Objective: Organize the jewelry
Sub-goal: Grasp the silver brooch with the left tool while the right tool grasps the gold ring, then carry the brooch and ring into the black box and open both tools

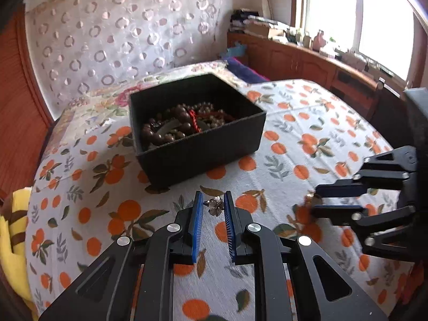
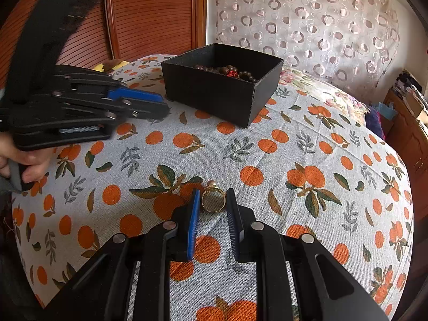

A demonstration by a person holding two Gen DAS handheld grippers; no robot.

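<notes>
A small silver flower earring [image 1: 215, 206] sits between the blue pads of my left gripper [image 1: 213, 200], which is shut on it just above the cloth. My right gripper [image 2: 212, 195] is shut on a gold ring [image 2: 214, 210] topped with a pearl, low over the table. A black open box [image 1: 198, 149] stands beyond both grippers, holding brown and grey bead strings [image 1: 182, 125] with a red cord. The left wrist view shows the right gripper [image 1: 315, 200] at the right edge. In the right wrist view, the box [image 2: 214, 96] is at the back and the left gripper [image 2: 164, 107] reaches in from the left.
The table [image 2: 267, 144] wears a grey cloth printed with oranges and leaves. A hand [image 2: 29, 160] grips the left tool's handle. Yellow fabric [image 1: 13, 230] lies off the table's left edge. A wooden cabinet [image 1: 307, 61] with clutter runs under the window.
</notes>
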